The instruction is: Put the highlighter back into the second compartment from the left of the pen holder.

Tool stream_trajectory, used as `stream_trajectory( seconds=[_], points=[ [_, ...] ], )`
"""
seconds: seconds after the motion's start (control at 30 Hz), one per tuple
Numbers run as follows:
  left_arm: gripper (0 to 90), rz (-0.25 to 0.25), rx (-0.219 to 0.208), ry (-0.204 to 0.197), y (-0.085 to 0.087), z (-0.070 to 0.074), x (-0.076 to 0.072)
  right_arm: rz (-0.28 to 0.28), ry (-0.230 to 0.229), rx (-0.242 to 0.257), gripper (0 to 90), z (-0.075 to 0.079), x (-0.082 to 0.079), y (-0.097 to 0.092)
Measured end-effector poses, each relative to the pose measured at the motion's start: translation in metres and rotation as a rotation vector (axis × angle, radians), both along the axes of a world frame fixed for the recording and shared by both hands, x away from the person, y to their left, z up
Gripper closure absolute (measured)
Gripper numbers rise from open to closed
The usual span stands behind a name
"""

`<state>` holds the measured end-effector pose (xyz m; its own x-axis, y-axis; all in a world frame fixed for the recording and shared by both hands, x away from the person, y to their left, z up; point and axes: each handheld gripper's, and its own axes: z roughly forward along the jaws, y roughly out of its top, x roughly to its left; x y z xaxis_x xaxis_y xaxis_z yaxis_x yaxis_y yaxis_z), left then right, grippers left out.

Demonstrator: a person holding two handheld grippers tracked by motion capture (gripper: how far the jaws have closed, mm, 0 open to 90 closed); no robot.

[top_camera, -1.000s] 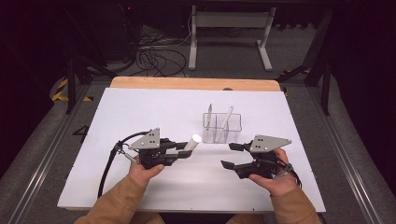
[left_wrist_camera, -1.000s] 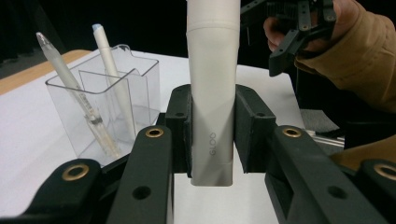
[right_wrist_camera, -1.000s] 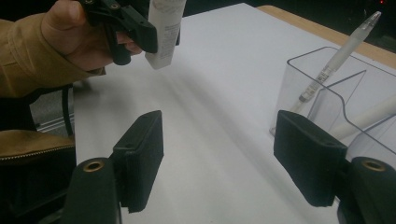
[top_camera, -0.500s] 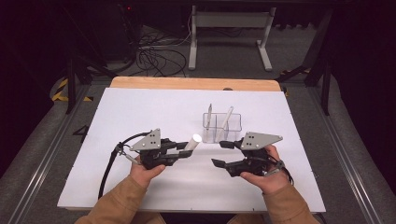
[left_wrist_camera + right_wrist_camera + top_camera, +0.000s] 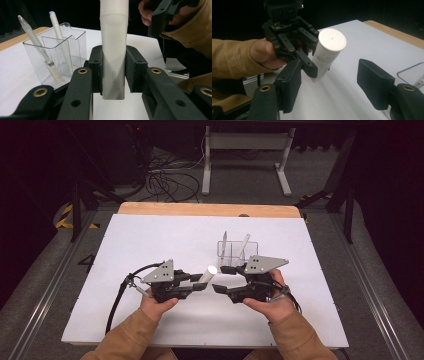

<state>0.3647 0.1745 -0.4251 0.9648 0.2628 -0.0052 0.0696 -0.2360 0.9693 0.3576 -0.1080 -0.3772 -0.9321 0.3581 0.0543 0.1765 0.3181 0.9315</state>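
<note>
My left gripper (image 5: 199, 281) is shut on a white glue stick (image 5: 209, 272), held above the white table with its capped end pointing up and to the right. In the left gripper view the pads (image 5: 97, 67) press the stick's lower half (image 5: 113, 50). My right gripper (image 5: 222, 279) faces it from the right, a short way off. It stands open, and its jaws have just been closing a little. In the right gripper view the stick's round end (image 5: 332, 40) lies beyond the right gripper (image 5: 332, 82), with nothing between the pads.
A clear plastic pen holder (image 5: 237, 251) with two pens (image 5: 243, 245) stands just behind the grippers, right of centre. It sits close by in the left gripper view (image 5: 57, 50). The white table sheet (image 5: 150, 240) has a wooden strip along its far edge (image 5: 200, 209).
My right gripper has moved left toward the glue stick's end. The left gripper and the stick have stayed put.
</note>
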Motion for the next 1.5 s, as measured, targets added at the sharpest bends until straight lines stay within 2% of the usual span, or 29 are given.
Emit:
stream_trajectory(
  seconds=[0.3,0.67,0.93,1.33,1.4,1.5],
  points=[
    [70.2,-0.005,0.012,-0.003,-0.003,-0.001,-0.001,0.001,0.016,0.02,40.8,0.0,0.004,0.01],
    [70.2,-0.007,0.021,-0.009,-0.005,-0.002,-0.003,-0.002,0.043,0.044,50.7,-0.001,0.006,0.017],
    [70.2,-0.007,0.033,-0.018,-0.006,-0.003,-0.004,-0.011,0.063,0.065,62.7,-0.001,0.006,0.017],
    [70.0,-0.006,0.027,-0.023,-0.007,-0.002,-0.006,-0.002,0.077,0.081,64.6,0.0,0.007,0.016],
    [69.4,0.0,0.03,-0.028,-0.007,-0.001,-0.007,0.002,0.073,0.084,64.6,0.0,0.006,0.015],
    [59.0,0.019,0.027,-0.017,-0.006,0.0,-0.008,0.002,0.066,0.089,64.6,0.001,0.006,0.015]
  ],
)
